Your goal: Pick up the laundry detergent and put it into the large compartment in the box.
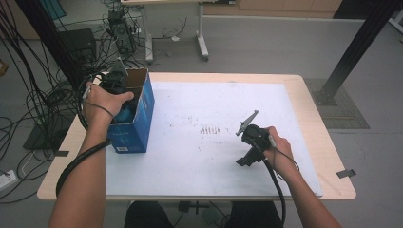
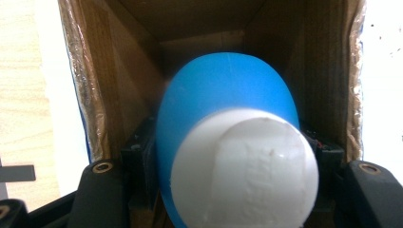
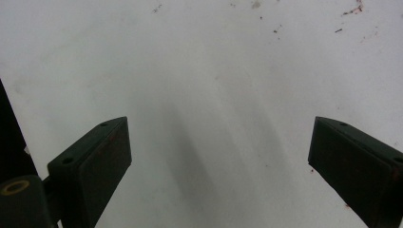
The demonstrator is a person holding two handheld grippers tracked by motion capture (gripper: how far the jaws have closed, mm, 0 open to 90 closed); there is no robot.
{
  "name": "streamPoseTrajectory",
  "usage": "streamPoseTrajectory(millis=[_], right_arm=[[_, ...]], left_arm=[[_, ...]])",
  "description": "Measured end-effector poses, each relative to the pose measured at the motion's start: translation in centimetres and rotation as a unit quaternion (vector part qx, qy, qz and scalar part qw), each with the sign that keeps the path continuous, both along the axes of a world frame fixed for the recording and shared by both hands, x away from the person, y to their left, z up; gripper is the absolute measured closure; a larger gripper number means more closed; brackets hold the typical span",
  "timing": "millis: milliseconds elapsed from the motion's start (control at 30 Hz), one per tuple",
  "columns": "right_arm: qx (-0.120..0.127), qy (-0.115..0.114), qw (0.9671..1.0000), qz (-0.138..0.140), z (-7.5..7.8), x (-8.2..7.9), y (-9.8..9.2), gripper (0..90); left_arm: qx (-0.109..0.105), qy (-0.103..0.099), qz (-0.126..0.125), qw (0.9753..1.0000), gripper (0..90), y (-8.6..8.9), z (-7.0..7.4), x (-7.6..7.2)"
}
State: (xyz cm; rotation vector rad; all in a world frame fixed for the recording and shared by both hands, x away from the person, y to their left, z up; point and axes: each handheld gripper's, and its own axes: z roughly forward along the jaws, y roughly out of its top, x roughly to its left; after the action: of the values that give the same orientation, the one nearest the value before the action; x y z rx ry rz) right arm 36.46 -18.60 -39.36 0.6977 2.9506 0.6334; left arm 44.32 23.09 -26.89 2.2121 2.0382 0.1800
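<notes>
An open blue cardboard box (image 1: 144, 121) stands at the left end of the white mat (image 1: 209, 99). My left gripper (image 1: 124, 108) reaches down into the box and is shut on a blue rounded object with a white end (image 2: 228, 109), seen as a blue patch (image 1: 127, 114) below the hand. In the left gripper view the white end (image 2: 244, 171) faces the camera, and the box's brown inner walls (image 2: 109, 85) surround it. My right gripper (image 1: 245, 160) hovers over the mat at centre right, its jaws wide apart (image 3: 218, 156) with nothing between them.
The mat covers most of a wooden table (image 1: 328, 137); small dark specks (image 1: 209, 129) mark its middle. Black cables (image 1: 28, 95) and equipment lie on the floor to the left. A black post (image 1: 356, 47) stands at the right, and another table's legs (image 1: 202, 40) behind.
</notes>
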Motion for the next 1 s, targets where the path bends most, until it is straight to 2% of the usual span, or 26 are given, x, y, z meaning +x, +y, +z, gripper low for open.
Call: streamPoseTrajectory(millis=[1000], right_arm=[[0.003, 0.002, 1.0, 0.001, -0.05, -0.02, 0.04, 6.8]], left_arm=[[-0.003, -0.005, 0.004, 1.0, 37.5, 0.17, -0.01, -0.16]])
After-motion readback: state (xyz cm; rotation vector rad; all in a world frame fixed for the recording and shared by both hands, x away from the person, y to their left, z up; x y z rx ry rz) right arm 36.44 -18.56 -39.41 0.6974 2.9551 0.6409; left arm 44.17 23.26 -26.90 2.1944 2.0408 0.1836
